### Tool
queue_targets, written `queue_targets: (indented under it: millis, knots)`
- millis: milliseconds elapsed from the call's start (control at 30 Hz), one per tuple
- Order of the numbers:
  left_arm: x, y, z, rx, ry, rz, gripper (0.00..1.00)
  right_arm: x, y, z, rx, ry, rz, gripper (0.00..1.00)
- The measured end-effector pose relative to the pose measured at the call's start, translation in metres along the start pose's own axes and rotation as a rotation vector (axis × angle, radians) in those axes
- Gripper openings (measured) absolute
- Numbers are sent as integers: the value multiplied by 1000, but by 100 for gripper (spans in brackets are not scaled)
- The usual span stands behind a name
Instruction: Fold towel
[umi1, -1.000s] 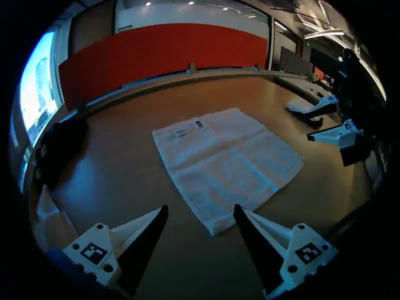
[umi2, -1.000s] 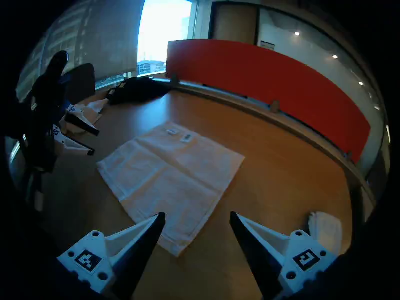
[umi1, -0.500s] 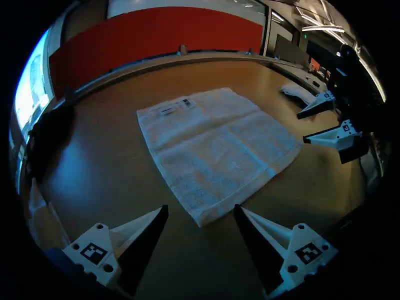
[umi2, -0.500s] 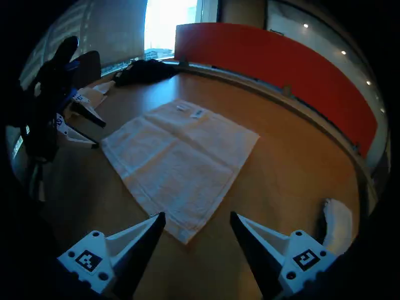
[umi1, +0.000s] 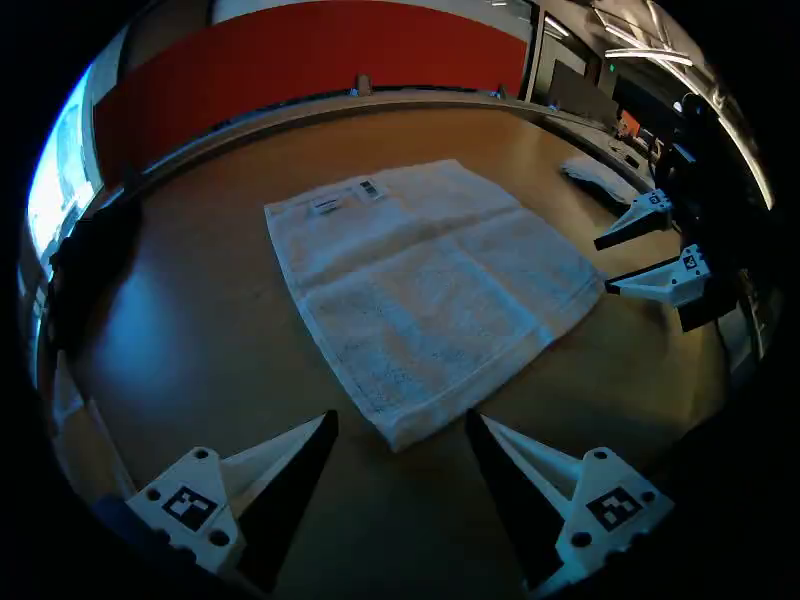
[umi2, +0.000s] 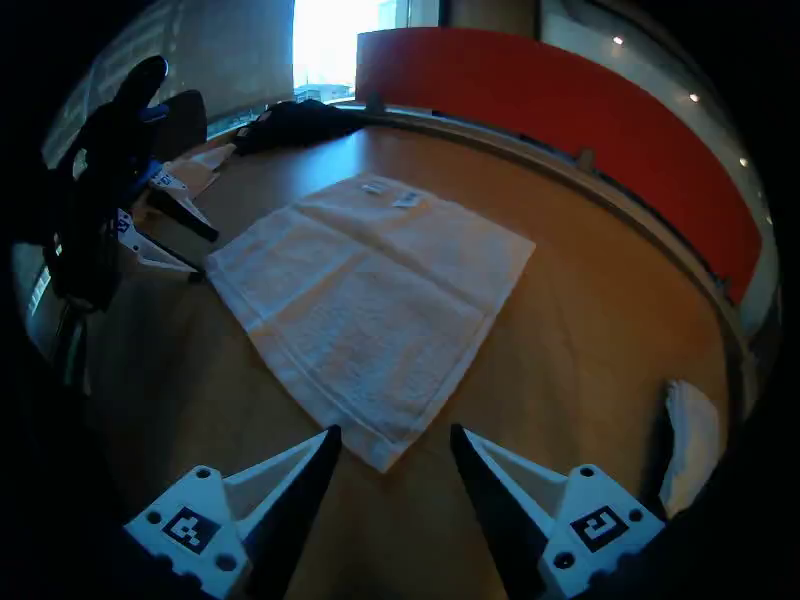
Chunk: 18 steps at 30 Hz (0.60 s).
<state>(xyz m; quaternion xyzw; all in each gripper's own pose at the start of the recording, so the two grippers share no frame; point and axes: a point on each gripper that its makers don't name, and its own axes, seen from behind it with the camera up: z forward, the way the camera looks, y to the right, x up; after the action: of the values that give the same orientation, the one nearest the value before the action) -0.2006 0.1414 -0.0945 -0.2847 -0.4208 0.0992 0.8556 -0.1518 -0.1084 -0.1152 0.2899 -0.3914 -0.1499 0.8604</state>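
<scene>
The towel (umi1: 430, 290) lies opened out flat in the middle of the counter (umi1: 200, 300). Crease lines cross it and two small tags (umi1: 345, 195) sit near its far edge, but no layer is turned over, so by the look of it the fold has not yet begun. The left gripper (umi1: 400, 420) has its fingers spread apart, with one near corner of the towel lying just ahead between them. The right gripper (umi2: 395, 432) is likewise spread, framing the neighbouring corner. Neither is clamped on the cloth, so what seems left is taking hold of both corners, carrying them over to the far edge, and any second fold. The counter is a broad, smooth brown surface. A dark bundle (umi2: 295, 120) sits near its far end by a bright window (umi2: 340, 40), and a small white cloth (umi2: 690, 445) lies well apart from the towel. A long red partition (umi1: 300, 60) runs behind the counter under ceiling lights.
</scene>
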Motion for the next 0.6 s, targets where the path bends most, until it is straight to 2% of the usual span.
queue_targets:
  millis: [233,400,600]
  knots:
    - [-7,2,4,2,-19,11,81,-6,-2,1,15,-17,9,70]
    - [-8,2,4,10,-24,22,79,-11,-7,3,33,-32,4,65]
    - [-8,1,4,13,-29,21,78,-10,-5,4,34,-29,21,65]
